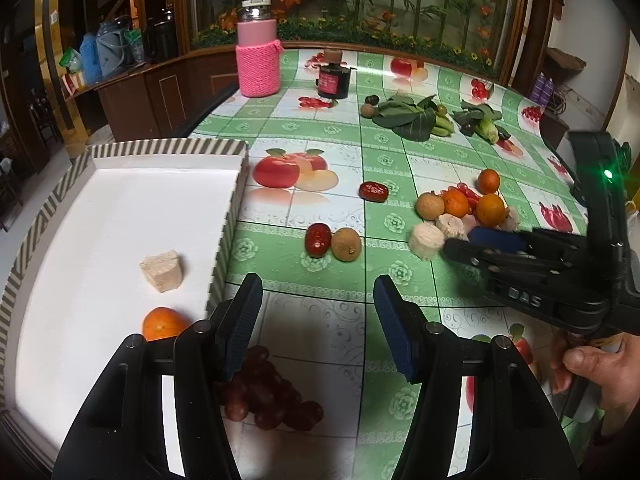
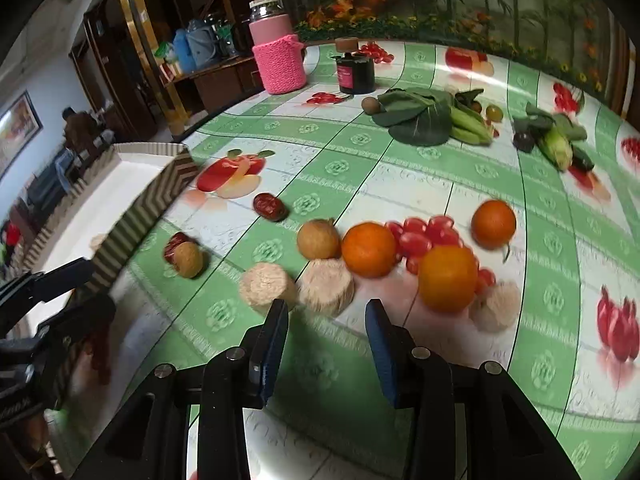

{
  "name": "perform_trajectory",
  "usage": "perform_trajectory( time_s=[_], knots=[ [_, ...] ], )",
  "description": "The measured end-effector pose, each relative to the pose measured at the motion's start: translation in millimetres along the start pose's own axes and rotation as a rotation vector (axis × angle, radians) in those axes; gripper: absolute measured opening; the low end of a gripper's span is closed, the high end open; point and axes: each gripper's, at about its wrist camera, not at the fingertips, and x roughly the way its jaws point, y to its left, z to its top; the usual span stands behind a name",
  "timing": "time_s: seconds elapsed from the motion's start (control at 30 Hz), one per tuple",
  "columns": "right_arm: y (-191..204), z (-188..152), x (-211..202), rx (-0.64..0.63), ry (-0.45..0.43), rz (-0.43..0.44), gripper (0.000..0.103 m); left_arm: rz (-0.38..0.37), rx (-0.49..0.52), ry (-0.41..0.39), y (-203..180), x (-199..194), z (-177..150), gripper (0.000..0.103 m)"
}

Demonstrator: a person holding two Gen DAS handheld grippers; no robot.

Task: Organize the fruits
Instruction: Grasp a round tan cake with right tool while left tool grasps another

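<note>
Both tongs open, empty. Right tongs just short of pale round chunks and oranges on desk. Left tongs beside tray, which holds orange and pale chunk.

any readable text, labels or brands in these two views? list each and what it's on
"DAS": raised letters on the black body of the right tool, seen from the left wrist view.
Dark jar: its red label carries print too small to read in both views.
Left tool body at the edge of the right wrist view: partial lettering, too blurred to read.
Nothing else legible.
</note>
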Motion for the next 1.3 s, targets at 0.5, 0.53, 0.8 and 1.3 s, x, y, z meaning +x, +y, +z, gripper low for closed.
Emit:
perform_trajectory(
  time_s=[0.5,0.53,0.8,1.3],
  knots=[
    [-22.4,-19.6,-35.1,0.074,-0.056,-0.028,0.026,-0.095,0.054,0.043,-40.4,18.6,15.0,0.058],
    [-25.9,-21.6,-38.7,0.089,-0.062,-0.019,0.026,-0.102,0.063,0.043,-45.3,21.2,17.1,0.058],
    [-43.7,-28.1,-51.5,0.169,-0.113,0.022,0.026,-0.151,0.11,0.083,-73.4,52.6,32.7,0.058],
    [-48.3,-28.7,-47.5,0.188,-0.106,0.057,0.026,-0.139,0.102,0.106,-67.5,66.0,28.3,0.026]
  ],
)
